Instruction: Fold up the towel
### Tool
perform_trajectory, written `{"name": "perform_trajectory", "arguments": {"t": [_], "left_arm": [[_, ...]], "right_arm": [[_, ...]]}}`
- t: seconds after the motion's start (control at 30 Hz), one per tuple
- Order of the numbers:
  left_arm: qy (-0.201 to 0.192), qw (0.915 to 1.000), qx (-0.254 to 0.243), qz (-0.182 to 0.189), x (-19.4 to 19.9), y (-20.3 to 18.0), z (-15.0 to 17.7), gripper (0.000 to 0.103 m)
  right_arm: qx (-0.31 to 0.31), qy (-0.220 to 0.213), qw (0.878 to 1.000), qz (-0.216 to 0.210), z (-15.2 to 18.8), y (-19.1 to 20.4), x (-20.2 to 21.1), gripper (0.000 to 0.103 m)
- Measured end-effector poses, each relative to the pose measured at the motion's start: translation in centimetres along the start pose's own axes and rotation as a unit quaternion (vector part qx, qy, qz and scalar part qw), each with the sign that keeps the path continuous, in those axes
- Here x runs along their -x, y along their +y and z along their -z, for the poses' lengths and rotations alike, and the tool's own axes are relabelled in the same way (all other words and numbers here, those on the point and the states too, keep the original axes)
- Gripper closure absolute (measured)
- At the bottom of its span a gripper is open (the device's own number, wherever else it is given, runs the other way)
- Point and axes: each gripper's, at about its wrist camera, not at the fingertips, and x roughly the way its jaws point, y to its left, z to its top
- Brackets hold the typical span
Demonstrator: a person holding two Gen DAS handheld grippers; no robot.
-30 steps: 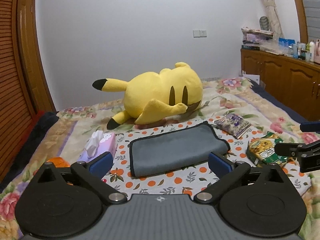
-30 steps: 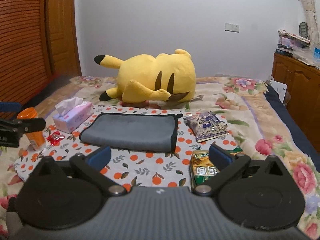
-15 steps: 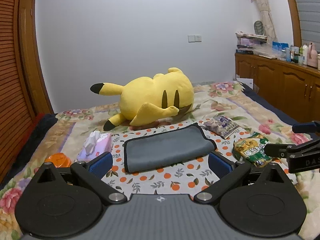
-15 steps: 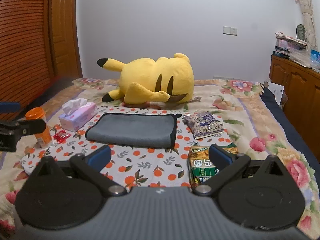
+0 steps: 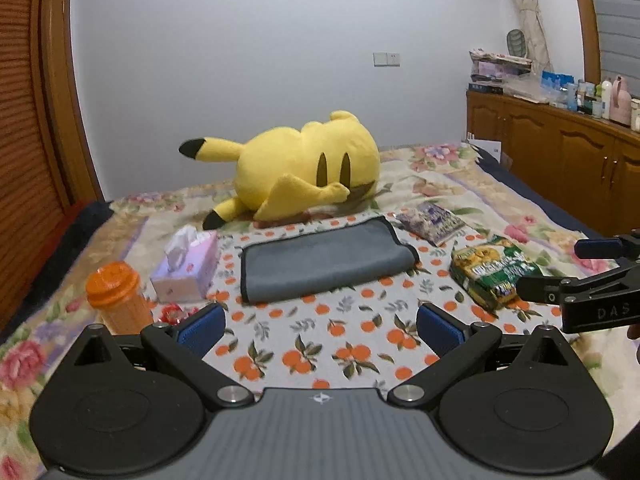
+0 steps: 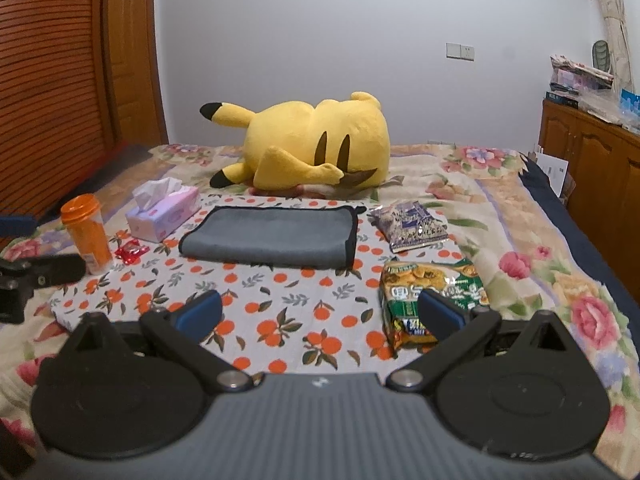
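While both grippers hover above the orange-print cloth [image 6: 280, 304], the left gripper [image 5: 320, 326] and right gripper [image 6: 320, 312] stand wide open, holding nothing. Folded grey towel [image 6: 272, 236] lies flat at 12 o'clock from the right gripper, well apart. Tissue box [image 6: 164, 216] at its 9 o'clock, snack bags [image 6: 416, 224] at 3 o'clock, yellow plush toy [image 6: 316, 148] behind.

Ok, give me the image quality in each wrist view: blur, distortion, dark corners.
Left wrist view: fisheye bends the door frame; orange bottle and snack bag slightly smeared. Right wrist view: gray towel sharp, dark vignette in the corners, no glare.
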Motion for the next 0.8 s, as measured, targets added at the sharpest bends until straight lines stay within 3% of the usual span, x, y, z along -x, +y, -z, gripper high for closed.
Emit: {"name": "perform_trajectory", "arguments": {"t": [0.8], "left_arm": [[0.048,0.9983,0.012,-0.029,0.3,0.8,5.2,0.000]], "right_arm": [[-0.019,0.009,1.000,-0.007,3.3,1.5,1.8,0.000]]}}
